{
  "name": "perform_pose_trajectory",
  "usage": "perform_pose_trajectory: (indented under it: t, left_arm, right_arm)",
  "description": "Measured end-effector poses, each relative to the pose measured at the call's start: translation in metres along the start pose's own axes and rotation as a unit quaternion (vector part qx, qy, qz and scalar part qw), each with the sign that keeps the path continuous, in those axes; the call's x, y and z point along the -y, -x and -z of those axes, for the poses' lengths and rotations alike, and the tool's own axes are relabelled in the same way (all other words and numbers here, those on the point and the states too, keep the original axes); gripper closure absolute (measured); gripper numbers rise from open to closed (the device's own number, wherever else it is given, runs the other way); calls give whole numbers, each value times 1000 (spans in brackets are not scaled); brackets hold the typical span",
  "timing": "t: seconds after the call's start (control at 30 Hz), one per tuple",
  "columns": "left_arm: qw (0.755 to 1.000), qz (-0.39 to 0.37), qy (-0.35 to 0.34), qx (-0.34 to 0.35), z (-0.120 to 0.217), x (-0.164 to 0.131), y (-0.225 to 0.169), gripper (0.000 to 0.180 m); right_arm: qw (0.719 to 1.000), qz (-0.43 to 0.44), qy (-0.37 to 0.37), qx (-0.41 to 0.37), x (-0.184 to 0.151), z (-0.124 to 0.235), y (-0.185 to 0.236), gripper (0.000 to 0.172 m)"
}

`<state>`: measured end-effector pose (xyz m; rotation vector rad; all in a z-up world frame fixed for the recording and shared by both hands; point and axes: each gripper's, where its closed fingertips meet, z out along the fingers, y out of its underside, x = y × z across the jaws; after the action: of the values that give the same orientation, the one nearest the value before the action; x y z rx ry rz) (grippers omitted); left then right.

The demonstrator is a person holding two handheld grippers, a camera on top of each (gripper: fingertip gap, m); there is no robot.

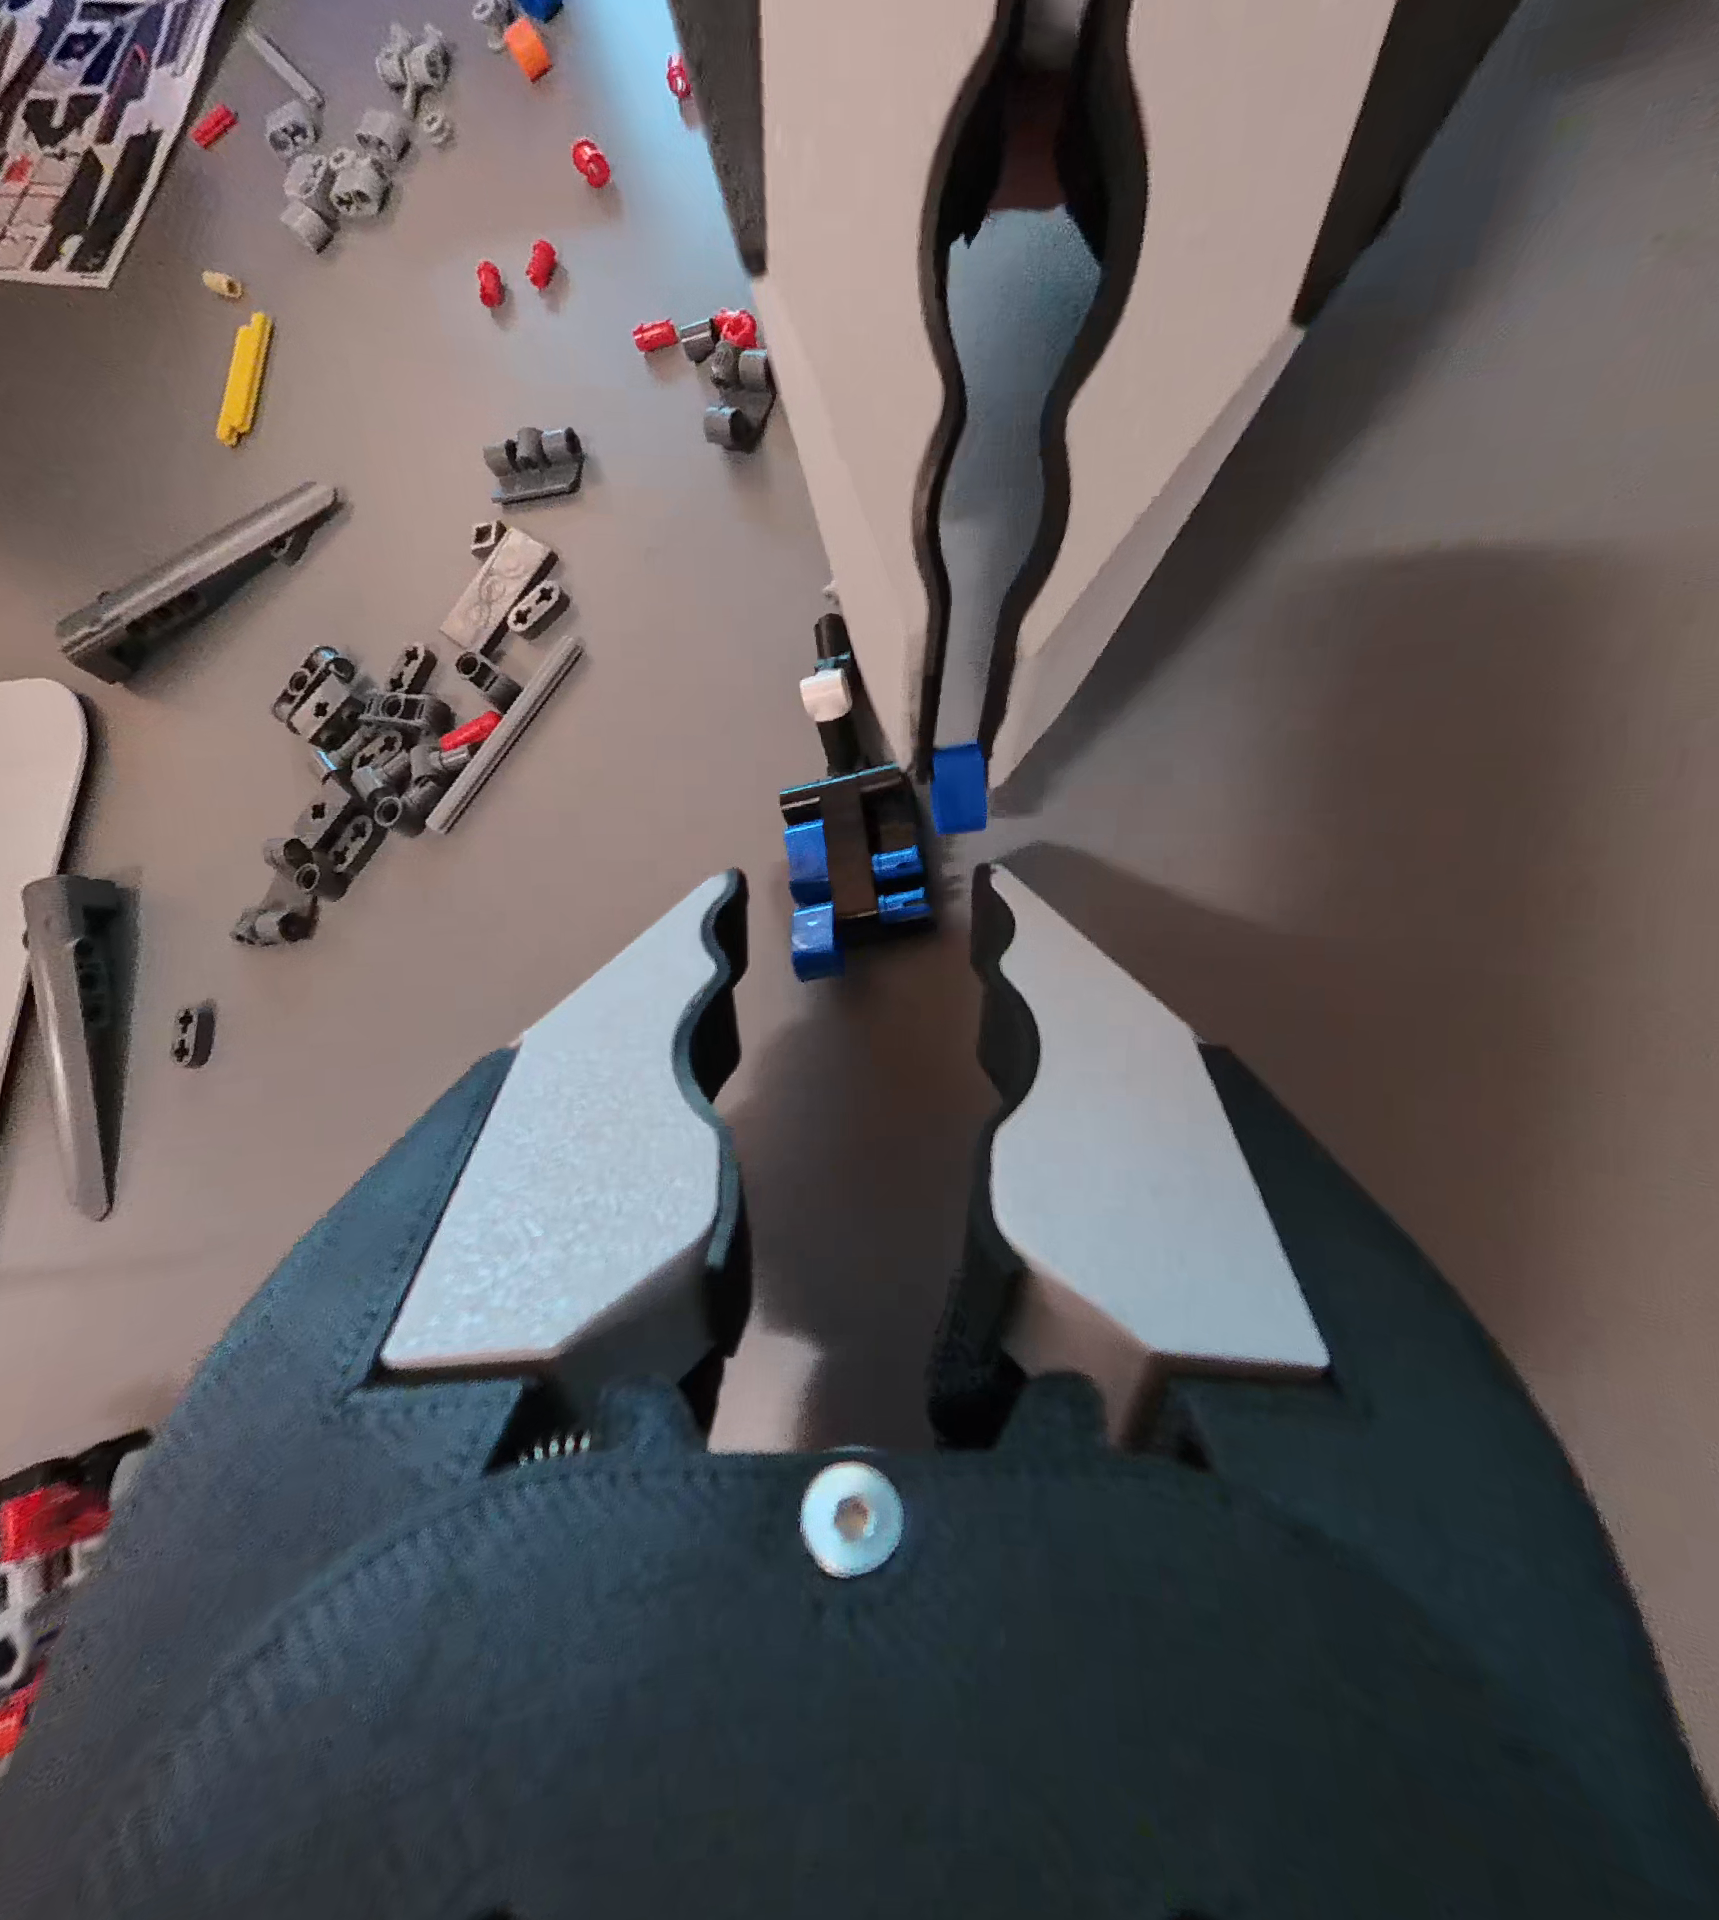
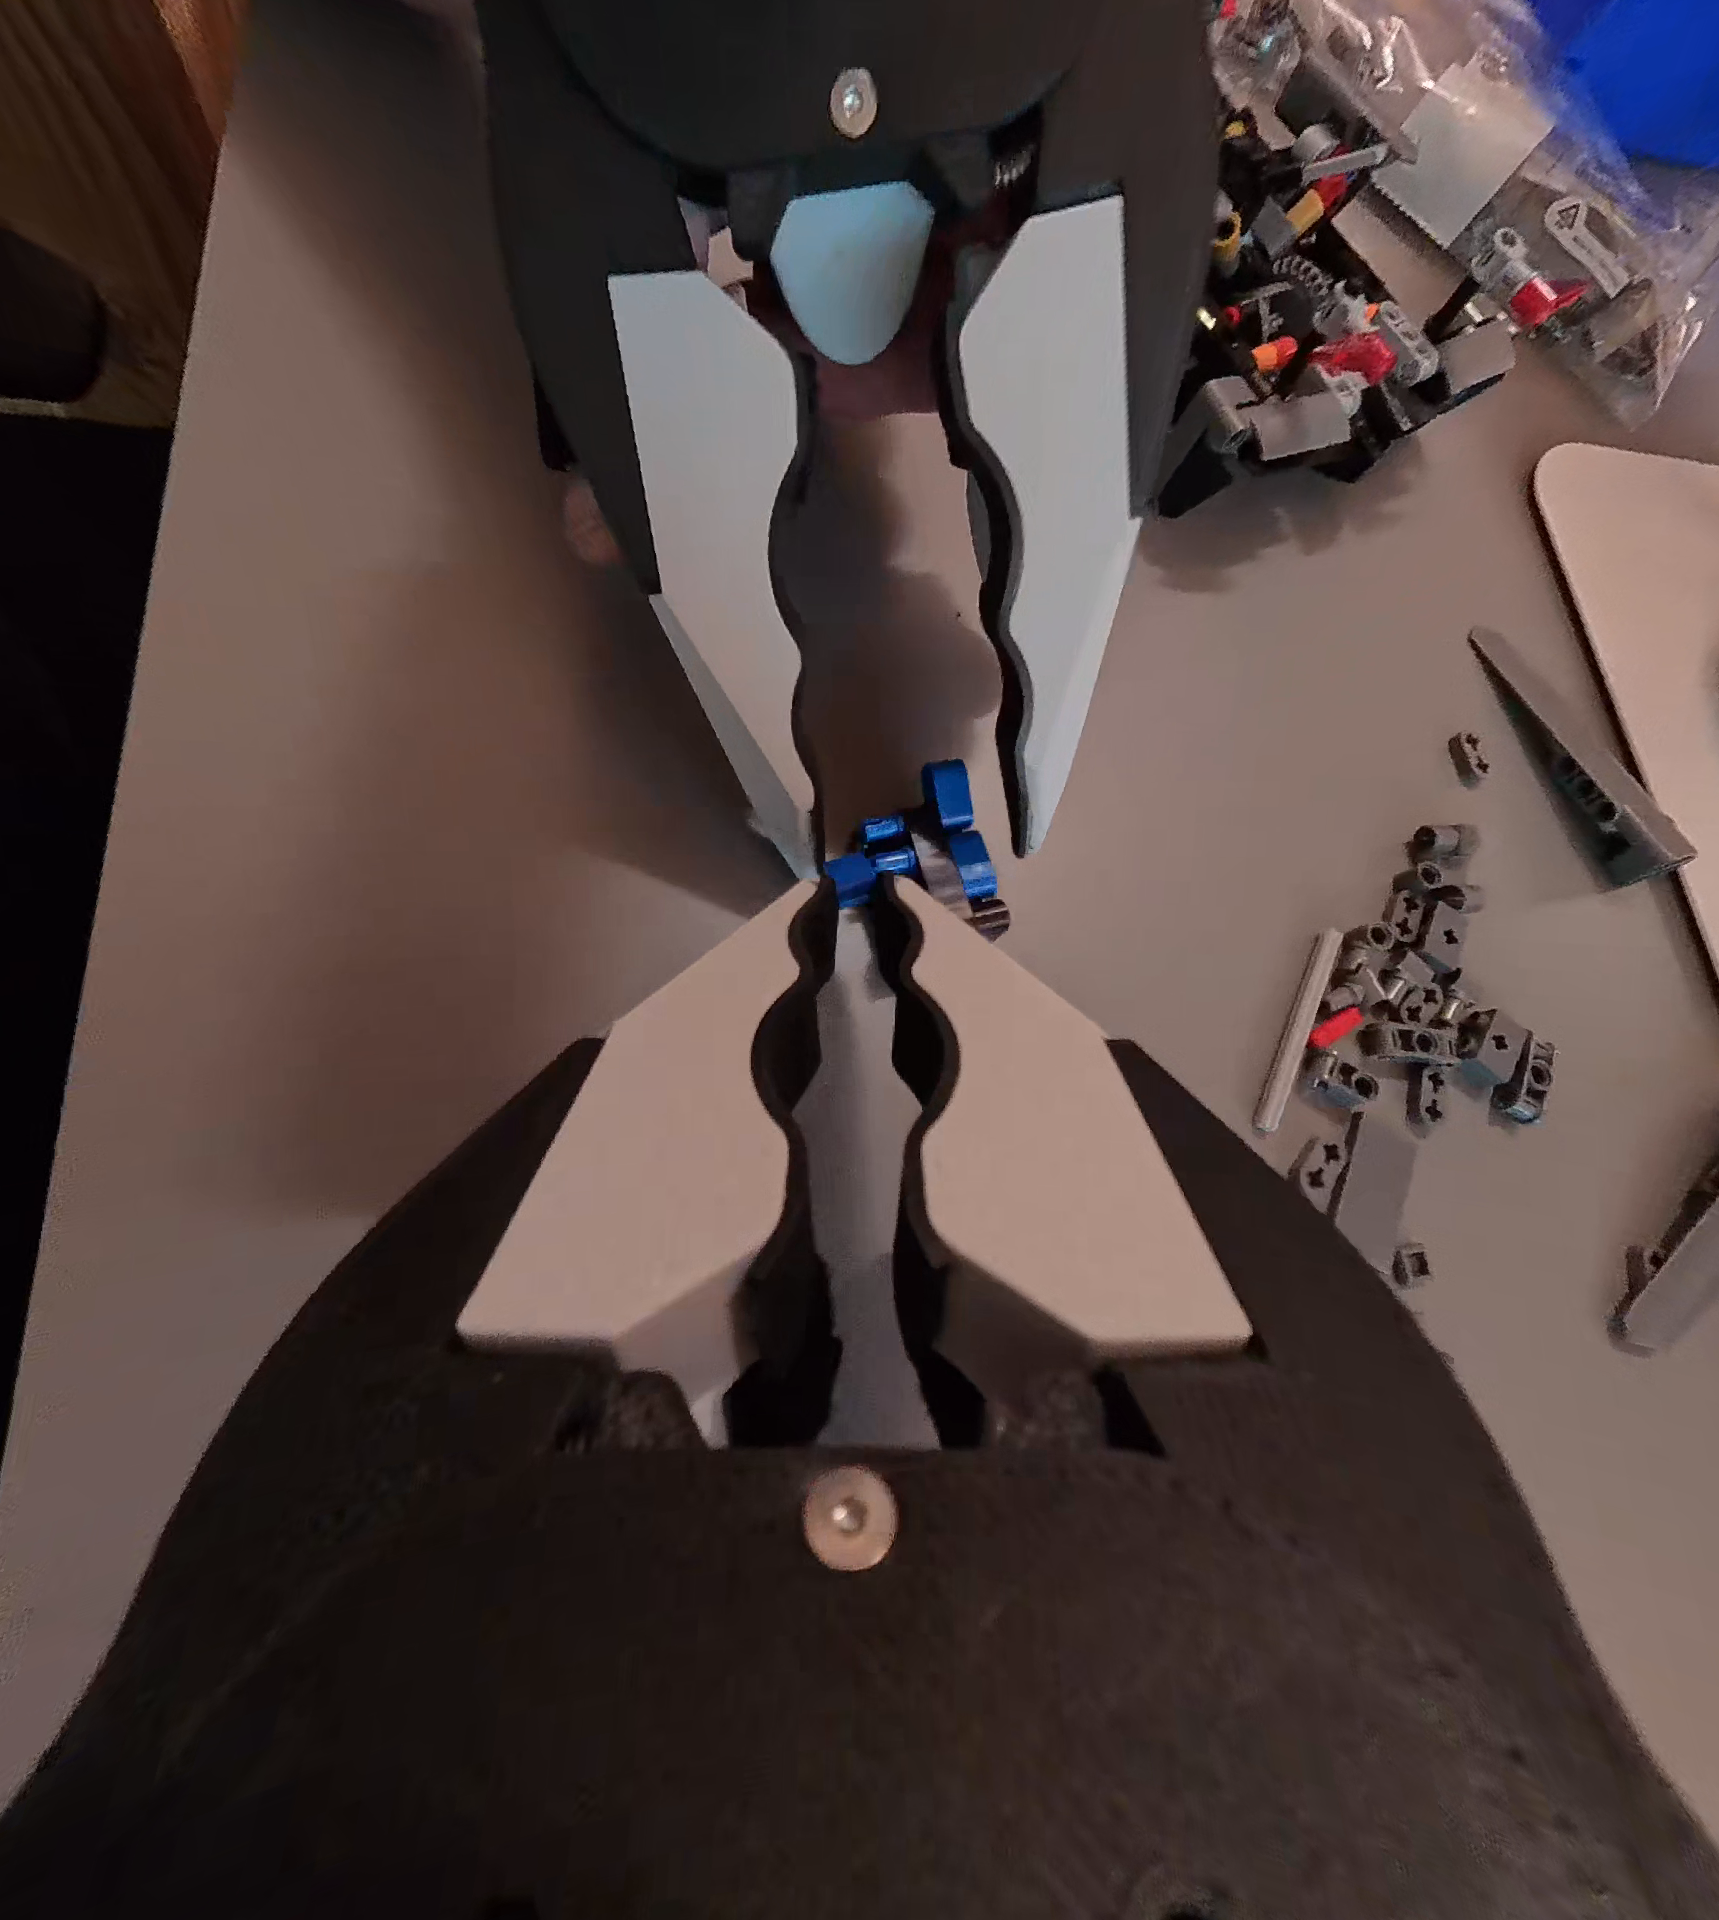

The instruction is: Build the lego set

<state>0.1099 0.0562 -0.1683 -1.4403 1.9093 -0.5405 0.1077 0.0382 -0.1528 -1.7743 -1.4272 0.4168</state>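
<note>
We see our left jaws (image 1: 860, 883) spread wide, pressing on nothing; a blue-and-black brick assembly (image 1: 850, 883) lies on the desk (image 1: 1354, 727) just ahead of their tips, between them. Our right jaws (image 2: 860, 894) are drawn close and pinch a blue brick (image 2: 853, 878) by the tips, right beside the assembly's end. A grey brick pile (image 1: 367, 769) lies to the left of our left jaws, red pins (image 1: 590, 161) farther ahead.
</note>
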Motion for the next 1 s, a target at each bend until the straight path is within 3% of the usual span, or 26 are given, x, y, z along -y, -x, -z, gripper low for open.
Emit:
perform_pose_trajectory:
  t: [0.5,1.0]
  left_arm:
    - [1000,11,3,-6,-3,2,-4,147]
    - [1000,7,14,1,0,0,-2,143]
  right_arm:
    - [1000,-11,7,-12,-3,-7,-3,167]
    - [999,-34,19,-27,-1,-12,-4,167]
